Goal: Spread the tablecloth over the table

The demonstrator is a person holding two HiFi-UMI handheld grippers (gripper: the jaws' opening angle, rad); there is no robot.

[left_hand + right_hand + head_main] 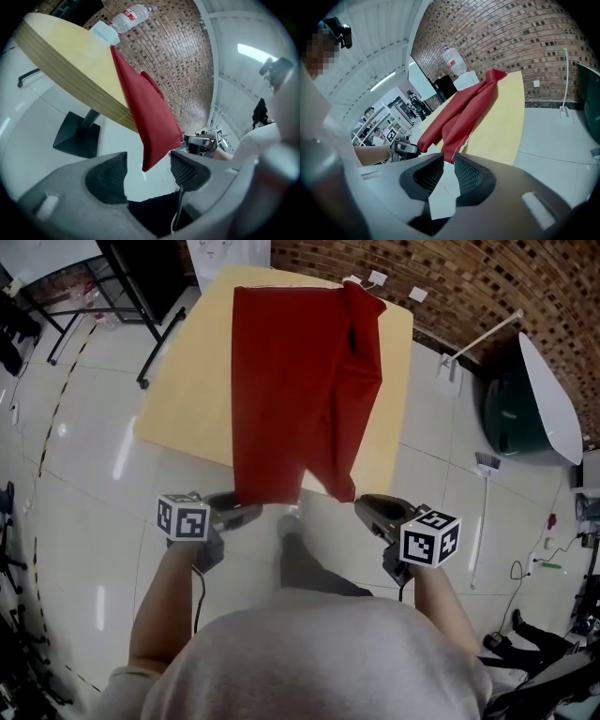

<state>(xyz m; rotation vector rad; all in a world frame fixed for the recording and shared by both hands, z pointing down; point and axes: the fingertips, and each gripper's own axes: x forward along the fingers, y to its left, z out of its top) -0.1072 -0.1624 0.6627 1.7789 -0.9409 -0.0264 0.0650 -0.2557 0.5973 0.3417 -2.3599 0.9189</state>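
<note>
A red tablecloth [300,381] lies in a crumpled, partly folded strip along the middle of the yellow table [192,381], with its near end hanging over the front edge. My left gripper [246,512] is just below the hanging left corner. In the left gripper view its jaws stand wide open [149,164], and the cloth corner [150,117] dangles between them without touching the pads. My right gripper [367,507] is under the right corner. Its jaws [449,161] show a narrow gap with nothing in it, and the cloth [459,112] ends just beyond the tips.
The table stands on a black pedestal base [77,133] on a white tiled floor. A water bottle [454,61] sits at the table's far end. A broom [483,474] and a green and white object [525,409] stand to the right, by the brick wall. A black frame [122,296] stands at the far left.
</note>
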